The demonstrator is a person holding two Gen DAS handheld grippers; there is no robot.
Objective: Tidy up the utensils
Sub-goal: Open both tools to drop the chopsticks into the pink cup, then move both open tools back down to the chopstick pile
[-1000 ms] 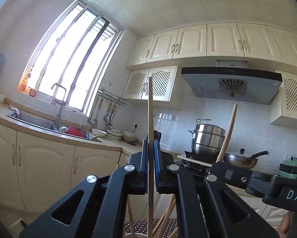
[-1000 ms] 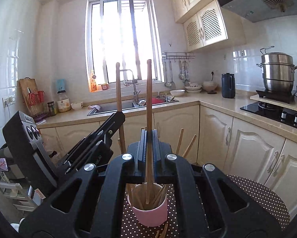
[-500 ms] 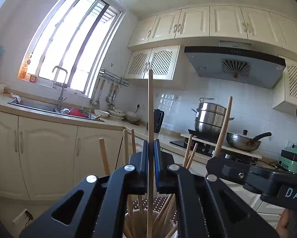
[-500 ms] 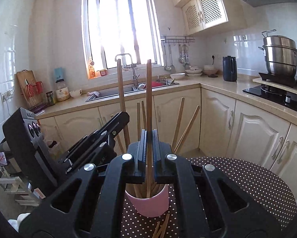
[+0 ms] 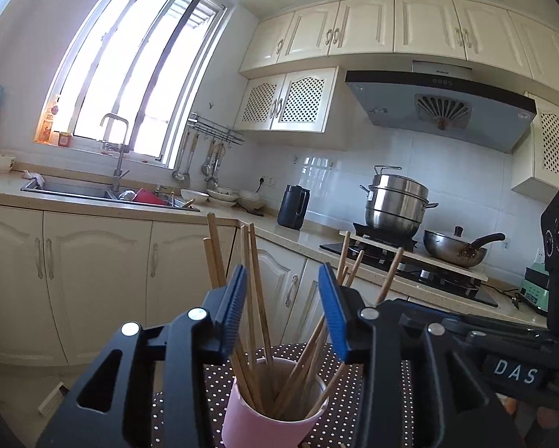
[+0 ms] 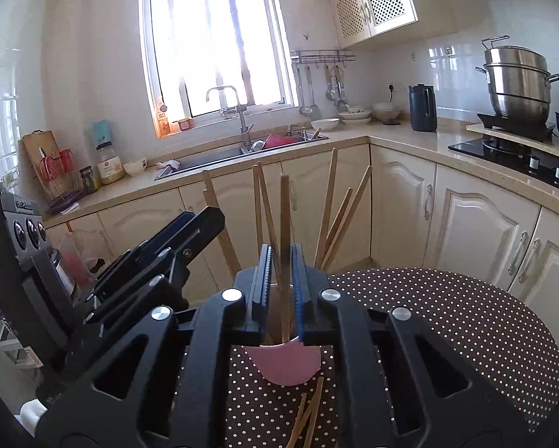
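I am holding my left gripper point(image 5: 282, 300) level over the pink cup point(image 5: 264, 416), and its jaws have just been opening; they are standing well apart now, gripping nothing, with chopsticks point(image 5: 255, 291) rising loose in the gap from the cup below. My right gripper point(image 6: 281, 267) is tilting down at the same pink cup point(image 6: 285, 366); its jaws have just been opening too, to a narrow gap, and one chopstick point(image 6: 285, 224) is standing between the pads, though I cannot tell whether it is touching either pad. The cup is sitting on the dark polka-dot table point(image 6: 447, 317), full of chopsticks fanning outwards. In the right wrist view my own gripper is hiding most of the cup, showing only its lower curve, and the left gripper is crossing the left side of that view. A few loose chopsticks point(image 6: 309, 414) are lying on the table just in front of the cup, cut off by the lower edge. Behind, the sink point(image 6: 242, 153) is sitting under the window, a dark kettle point(image 6: 423, 108) is standing on the counter, and a steel steamer pot point(image 5: 397, 201) is sitting on the stove beside a wok point(image 5: 455, 250).
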